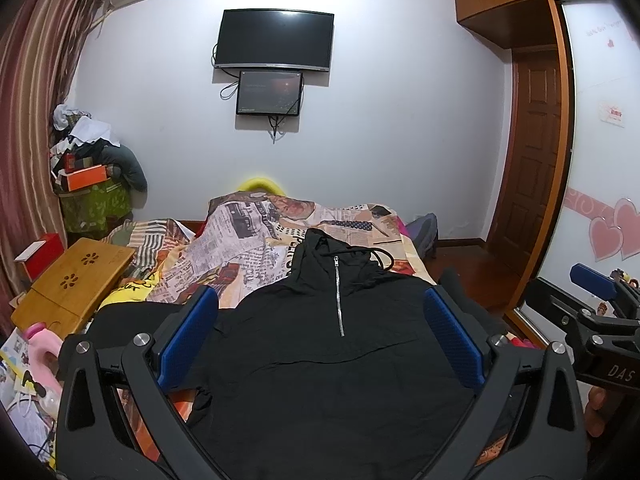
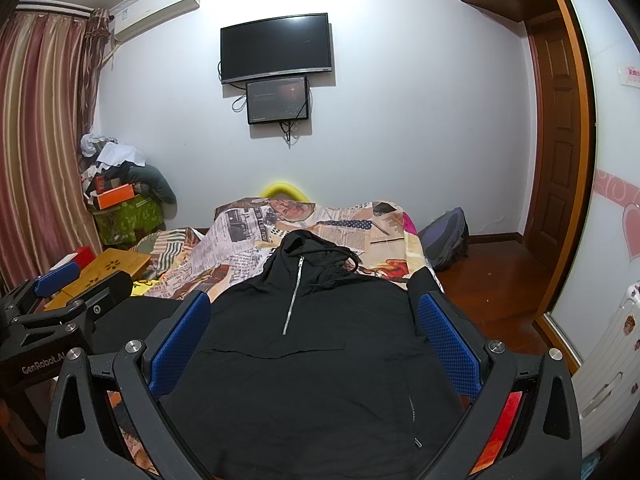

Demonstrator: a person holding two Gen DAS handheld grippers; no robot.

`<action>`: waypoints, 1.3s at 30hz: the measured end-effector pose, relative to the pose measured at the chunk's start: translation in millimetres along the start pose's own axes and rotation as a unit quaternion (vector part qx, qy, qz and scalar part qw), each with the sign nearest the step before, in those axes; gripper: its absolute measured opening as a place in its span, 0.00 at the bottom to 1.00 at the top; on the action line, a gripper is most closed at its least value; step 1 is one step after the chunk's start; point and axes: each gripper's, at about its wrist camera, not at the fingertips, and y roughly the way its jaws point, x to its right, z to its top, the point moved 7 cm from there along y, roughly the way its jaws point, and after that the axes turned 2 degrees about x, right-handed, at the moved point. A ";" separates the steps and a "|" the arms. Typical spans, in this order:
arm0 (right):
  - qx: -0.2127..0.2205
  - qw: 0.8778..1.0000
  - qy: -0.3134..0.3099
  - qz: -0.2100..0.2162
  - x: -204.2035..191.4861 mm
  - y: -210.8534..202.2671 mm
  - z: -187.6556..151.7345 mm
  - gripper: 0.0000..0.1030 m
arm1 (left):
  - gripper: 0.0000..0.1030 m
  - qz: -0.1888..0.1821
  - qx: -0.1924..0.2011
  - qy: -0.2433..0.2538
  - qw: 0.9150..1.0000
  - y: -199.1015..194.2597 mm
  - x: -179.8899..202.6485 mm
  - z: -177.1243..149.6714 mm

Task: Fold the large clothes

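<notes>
Black hoodie (image 1: 320, 360) flat on the bed (image 1: 248, 240), hood away, zip running straight ahead. Left gripper (image 1: 322, 308) and right gripper (image 2: 314, 312) both spread wide, empty, side by side above the near hem; neither clearly nearer.

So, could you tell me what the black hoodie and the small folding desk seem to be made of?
The black hoodie looks like soft matte knit fabric: it creases and drapes, with a shiny metal-looking zipper. The folding desk seems bamboo or light wood, with smooth finish, visible grain and flower cut-outs.
</notes>
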 end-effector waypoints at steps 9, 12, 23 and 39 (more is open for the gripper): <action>-0.002 1.000 0.002 0.000 -1.1 1.0 0.0 1.00 | 1.00 0.001 0.000 0.001 1.000 -1.0 -0.3 1.5; -0.002 1.000 0.003 0.000 -0.8 1.0 0.0 1.00 | 1.00 0.001 0.000 0.000 1.000 0.1 0.1 3.0; -0.003 1.000 0.003 0.000 -0.7 1.2 0.2 1.00 | 1.00 -0.001 -0.001 0.001 1.000 0.1 0.8 4.3; -0.003 1.000 0.004 0.001 0.1 1.3 0.4 1.00 | 1.00 -0.004 0.000 0.007 1.000 -2.0 4.7 5.4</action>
